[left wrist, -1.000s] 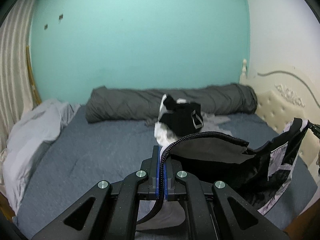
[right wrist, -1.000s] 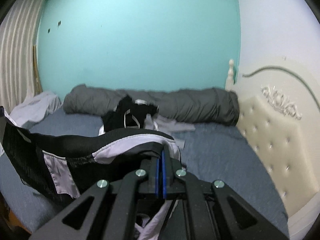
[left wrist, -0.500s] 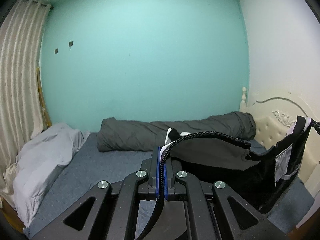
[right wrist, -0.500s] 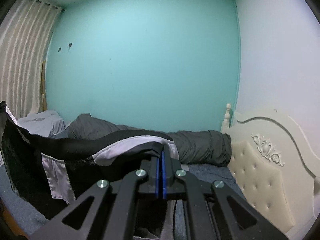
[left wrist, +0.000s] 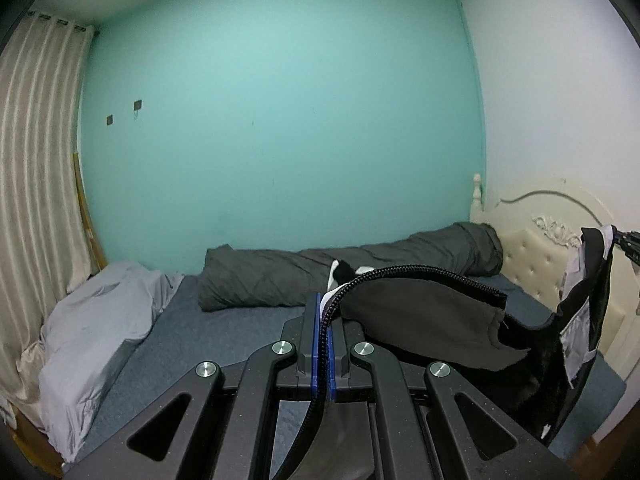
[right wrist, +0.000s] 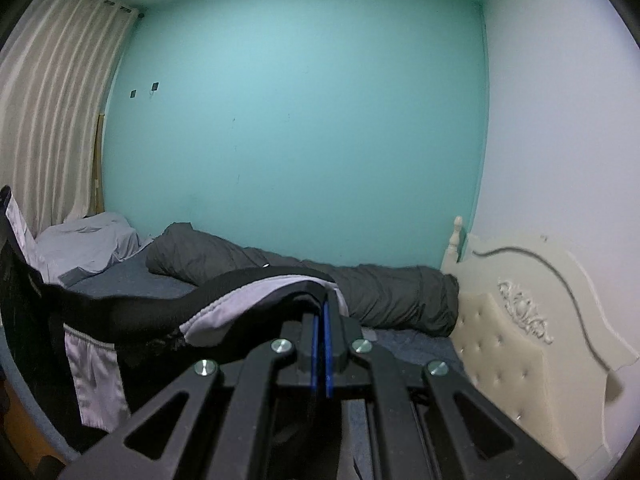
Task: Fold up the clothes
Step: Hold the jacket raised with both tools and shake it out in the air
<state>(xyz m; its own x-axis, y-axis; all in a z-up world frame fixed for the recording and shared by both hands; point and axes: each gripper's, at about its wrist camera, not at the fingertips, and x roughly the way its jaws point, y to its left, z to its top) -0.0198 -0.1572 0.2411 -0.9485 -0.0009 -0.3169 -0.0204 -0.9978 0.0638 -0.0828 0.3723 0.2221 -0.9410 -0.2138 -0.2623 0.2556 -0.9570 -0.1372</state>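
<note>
Black garment [left wrist: 432, 320] hangs above the bed [left wrist: 208, 344], long axis spanning left gripper [left wrist: 320, 344] to right gripper [right wrist: 320, 350], both jaws clamped tight on its edge, neither hand nearer.

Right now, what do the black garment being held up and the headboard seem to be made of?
The garment looks like soft knit or fleece, matte black with a ribbed edge and pale satiny lining panels; it drapes limply. The headboard looks like cream padded leatherette, faintly glossy, with button tufts and a carved frame, possibly painted wood.
</note>
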